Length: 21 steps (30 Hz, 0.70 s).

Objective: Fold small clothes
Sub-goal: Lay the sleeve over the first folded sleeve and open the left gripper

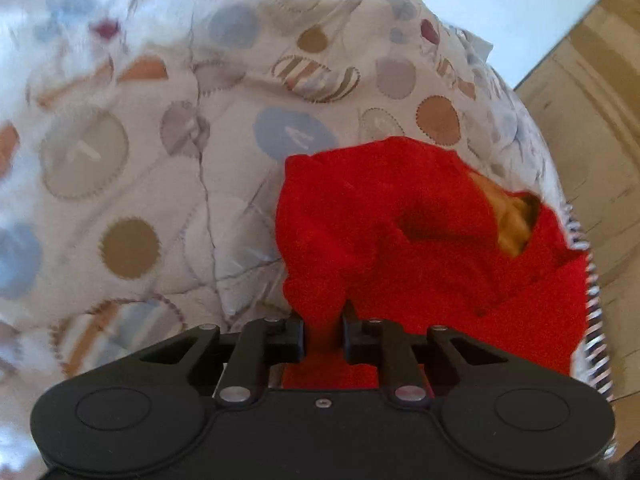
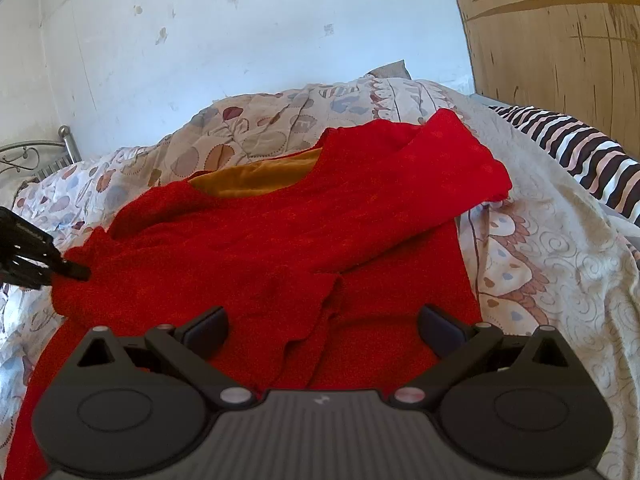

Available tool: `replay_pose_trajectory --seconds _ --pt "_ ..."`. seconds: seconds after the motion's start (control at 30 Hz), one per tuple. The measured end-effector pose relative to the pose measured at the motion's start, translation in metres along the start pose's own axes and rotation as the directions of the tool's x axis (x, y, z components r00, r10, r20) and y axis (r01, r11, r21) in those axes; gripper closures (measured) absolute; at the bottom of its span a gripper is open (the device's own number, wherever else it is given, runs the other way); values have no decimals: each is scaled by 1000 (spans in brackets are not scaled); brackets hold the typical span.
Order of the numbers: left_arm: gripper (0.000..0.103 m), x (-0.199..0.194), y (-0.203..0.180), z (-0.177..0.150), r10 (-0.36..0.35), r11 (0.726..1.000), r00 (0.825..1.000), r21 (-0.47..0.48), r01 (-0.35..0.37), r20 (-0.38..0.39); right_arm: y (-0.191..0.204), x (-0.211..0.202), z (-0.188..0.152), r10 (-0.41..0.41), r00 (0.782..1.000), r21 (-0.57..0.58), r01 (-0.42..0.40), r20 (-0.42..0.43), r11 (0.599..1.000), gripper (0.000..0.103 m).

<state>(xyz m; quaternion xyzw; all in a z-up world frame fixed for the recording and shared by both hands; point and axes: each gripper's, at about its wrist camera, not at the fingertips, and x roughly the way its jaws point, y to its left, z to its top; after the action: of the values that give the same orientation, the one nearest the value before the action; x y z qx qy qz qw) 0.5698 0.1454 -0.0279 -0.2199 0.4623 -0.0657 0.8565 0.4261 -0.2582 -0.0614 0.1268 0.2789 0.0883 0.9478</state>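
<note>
left gripper (image 1: 323, 330): jaws clamped on red garment (image 2: 280, 232) edge | right gripper (image 2: 322, 330): jaws spread wide above garment | garment lies on patterned quilt (image 1: 160, 140)

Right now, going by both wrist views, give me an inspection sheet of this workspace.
Surface: bed covered by a circle-patterned quilt, rumpled.
Job's things: red garment spread on the quilt, one sleeve folded across the body; mustard lining shows at the neck opening.
Clutter: striped cloth at the bed's right edge.
Grippers: left gripper shut on a bunch of the red garment; right gripper open, poised over the garment's lower part, gripping nothing.
Cables: nothing seen.
Surroundings: pale marked wall, wooden panel, metal bedstead at left.
</note>
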Motion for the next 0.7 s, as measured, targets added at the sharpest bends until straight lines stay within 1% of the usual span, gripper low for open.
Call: replay_pose_trajectory --seconds 0.07,0.1,0.13,0.17,0.2,0.27,0.33,0.37,0.47,0.5,0.53,0.57,0.63,0.67,0.7 --pt "66 -2 7 -3 -24 1000 999 -2 24 45 -1 0 0 3 1000 3 -3 2 1000 0" --pt "45 -4 8 -5 -31 999 997 12 30 69 -1 0 0 5 1000 5 -5 3 1000 0" --pt "26 -6 9 -6 -38 999 995 30 35 96 -1 0 0 7 1000 8 -7 5 1000 0" --pt "22 -8 8 -7 -44 998 991 47 39 123 -2 -1 0 9 1000 9 -9 7 1000 0" --pt "22 -11 7 -7 -57 997 987 65 47 150 -2 -1 0 11 1000 12 -11 10 1000 0" --pt "22 -13 5 -4 -110 991 974 99 92 198 -4 -3 -1 17 1000 17 -18 15 1000 0" --pt "22 -10 7 3 -138 988 962 98 117 236 -5 -4 -1 22 1000 21 -23 22 1000 0" --pt "22 -6 9 6 -141 988 961 92 122 239 -5 -4 -1 24 999 22 -25 25 999 0" --pt "26 11 18 15 -109 994 966 45 102 233 -5 -6 -2 32 999 25 -33 38 999 0" --pt "33 16 22 17 -104 995 967 20 102 232 -6 -7 -2 35 998 27 -37 43 999 0" --pt "45 19 25 18 -110 994 967 0 113 229 -6 -8 -3 38 998 29 -40 48 999 0" --pt "52 22 28 19 -129 991 966 -7 134 226 -6 -8 -3 41 998 29 -42 53 999 1" --pt "78 22 25 19 -144 989 959 15 145 243 -6 -9 -3 43 998 27 -45 56 999 2" --pt "84 19 21 18 -140 990 954 44 133 266 -5 -9 -3 43 997 26 -45 57 999 3" --pt "84 15 15 17 -137 990 943 81 117 304 -5 -9 -3 43 997 24 -45 59 999 3"
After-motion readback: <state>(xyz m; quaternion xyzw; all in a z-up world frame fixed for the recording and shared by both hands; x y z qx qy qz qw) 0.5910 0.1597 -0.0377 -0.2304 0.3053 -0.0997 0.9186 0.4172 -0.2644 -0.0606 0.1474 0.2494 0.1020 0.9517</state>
